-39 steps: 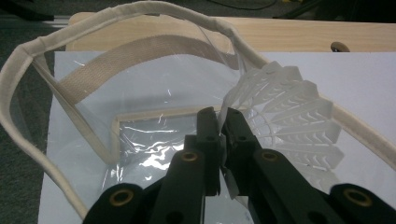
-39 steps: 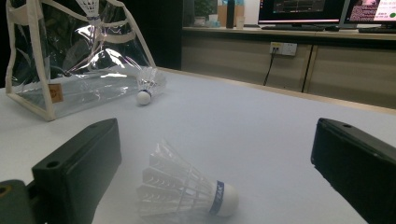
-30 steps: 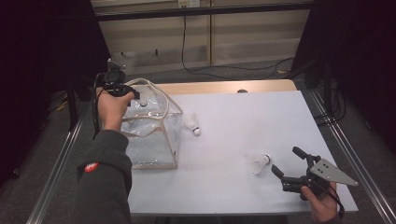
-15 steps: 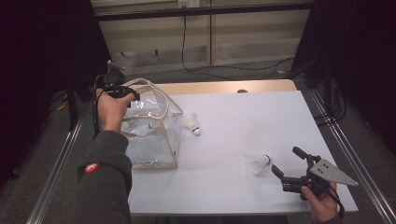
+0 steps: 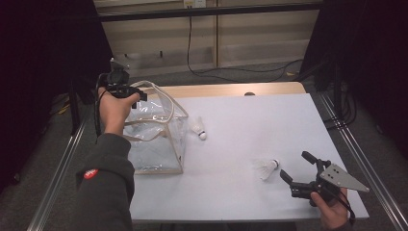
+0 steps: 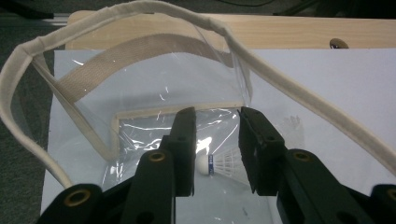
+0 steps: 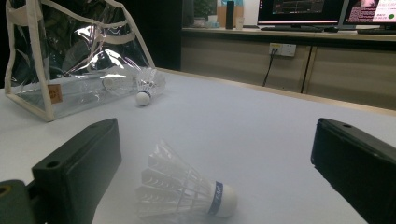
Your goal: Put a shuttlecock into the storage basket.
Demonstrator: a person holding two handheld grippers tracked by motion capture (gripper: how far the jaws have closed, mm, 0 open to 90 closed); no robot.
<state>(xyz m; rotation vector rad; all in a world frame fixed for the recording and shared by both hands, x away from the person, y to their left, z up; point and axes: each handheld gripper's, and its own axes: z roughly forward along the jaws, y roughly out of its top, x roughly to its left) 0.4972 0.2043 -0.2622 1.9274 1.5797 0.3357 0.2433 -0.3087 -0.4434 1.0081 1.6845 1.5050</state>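
Shuttlecocks and the clear plastic bag (image 5: 156, 139)

High view: your left gripper (image 5: 120, 89) hovers over the bag; your right gripper (image 5: 300, 171), jaws wide, faces a white feathered shuttlecock (image 5: 266, 168) well right of the bag. Left gripper view: its jaws have just been opening, parted narrowly; another shuttlecock (image 6: 224, 164) lies inside the bag. Right gripper view: a third shuttlecock (image 7: 148, 84) rests just beside the bag.

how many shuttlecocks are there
3. One shuttlecock lies inside the clear bag, below the left claw. One lies on the table just right of the bag. One lies in front of the right claw.
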